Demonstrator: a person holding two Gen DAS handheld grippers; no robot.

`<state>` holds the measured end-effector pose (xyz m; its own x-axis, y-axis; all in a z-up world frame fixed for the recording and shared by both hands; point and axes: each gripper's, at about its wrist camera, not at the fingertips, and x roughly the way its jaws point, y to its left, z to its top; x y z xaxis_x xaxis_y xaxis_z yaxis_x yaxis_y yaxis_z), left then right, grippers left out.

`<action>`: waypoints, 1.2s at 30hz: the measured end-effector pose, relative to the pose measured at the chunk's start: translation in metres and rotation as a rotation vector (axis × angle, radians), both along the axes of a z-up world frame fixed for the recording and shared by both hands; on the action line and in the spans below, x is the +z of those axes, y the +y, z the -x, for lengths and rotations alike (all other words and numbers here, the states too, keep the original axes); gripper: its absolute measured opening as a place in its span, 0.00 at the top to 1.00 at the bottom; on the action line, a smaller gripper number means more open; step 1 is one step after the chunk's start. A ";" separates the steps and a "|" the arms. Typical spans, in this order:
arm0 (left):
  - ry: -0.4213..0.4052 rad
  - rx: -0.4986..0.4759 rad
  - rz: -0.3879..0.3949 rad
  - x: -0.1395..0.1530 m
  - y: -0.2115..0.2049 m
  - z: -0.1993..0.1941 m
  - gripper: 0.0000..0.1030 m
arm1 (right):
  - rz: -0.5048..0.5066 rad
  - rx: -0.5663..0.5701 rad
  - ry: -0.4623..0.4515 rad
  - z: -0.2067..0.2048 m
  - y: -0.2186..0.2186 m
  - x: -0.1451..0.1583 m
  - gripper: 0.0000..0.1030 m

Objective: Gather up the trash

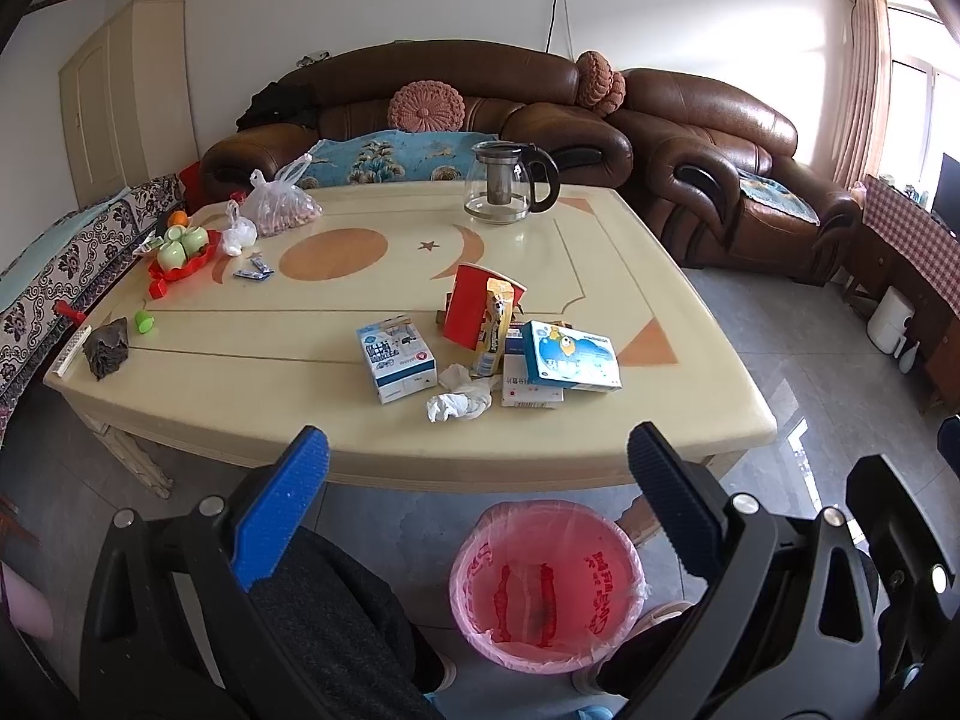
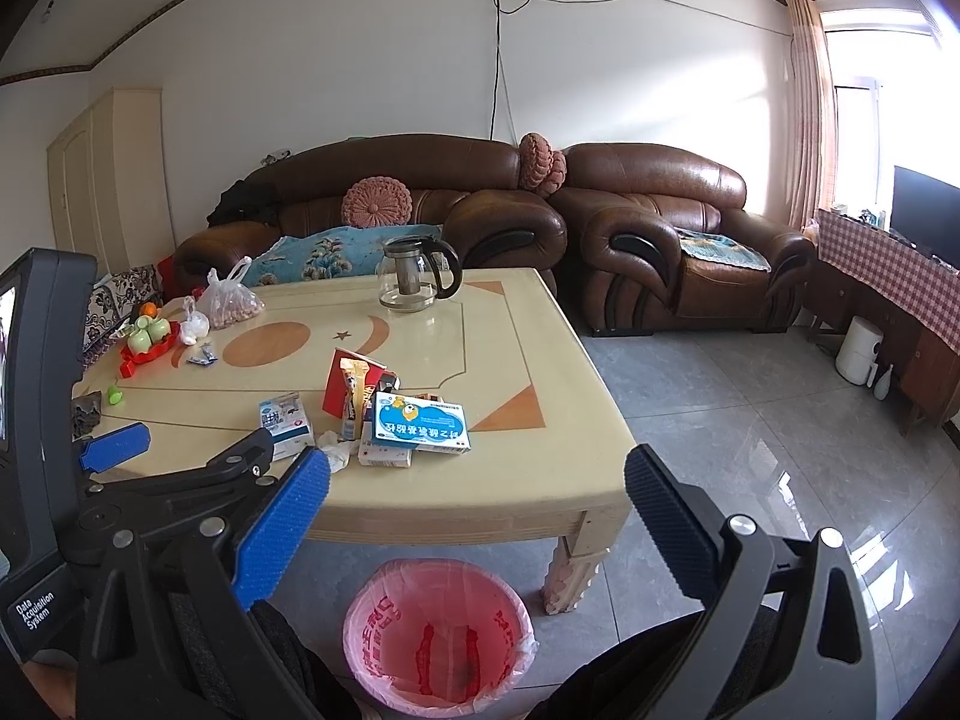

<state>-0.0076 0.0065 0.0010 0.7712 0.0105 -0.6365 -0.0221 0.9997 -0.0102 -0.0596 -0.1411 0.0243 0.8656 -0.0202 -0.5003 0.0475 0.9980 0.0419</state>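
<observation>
A crumpled white tissue (image 1: 459,399) (image 2: 336,450) lies near the front edge of the cream table (image 1: 240,420) (image 2: 510,480). Around it are a blue medicine box (image 1: 573,363) (image 2: 420,423), a white-and-blue box (image 1: 396,363) (image 2: 285,426), a red carton (image 1: 474,312) (image 2: 345,384) and a yellow sachet (image 1: 498,324). A pink-lined bin (image 1: 546,585) (image 2: 438,636) stands on the floor below the table's edge. My left gripper (image 1: 478,444) (image 2: 192,441) and right gripper (image 2: 477,468) hover before the table, above the bin, both open and holding nothing.
A glass teapot (image 1: 510,189), a plastic bag of nuts (image 1: 279,204) and a red tray of green cups (image 1: 183,252) sit farther back. Brown sofas (image 2: 660,240) stand behind the table. A table leg (image 2: 570,570) is beside the bin. The person's dark trousers (image 1: 324,612) show below.
</observation>
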 end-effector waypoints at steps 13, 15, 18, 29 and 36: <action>0.004 -0.005 0.002 0.000 -0.001 -0.001 0.05 | -0.001 0.003 0.000 -0.002 0.001 0.000 0.06; 0.006 -0.004 -0.002 0.000 -0.001 0.000 0.05 | -0.001 0.003 0.000 -0.001 0.001 0.000 0.06; 0.008 -0.005 -0.003 -0.001 -0.001 0.000 0.05 | -0.002 0.006 0.003 -0.002 0.001 0.000 0.06; 0.114 -0.040 0.010 -0.012 0.018 -0.022 0.05 | 0.013 0.130 0.032 -0.023 0.004 -0.010 0.06; 0.217 -0.014 0.039 -0.026 0.058 -0.054 0.05 | 0.070 0.311 0.103 -0.063 0.005 -0.026 0.06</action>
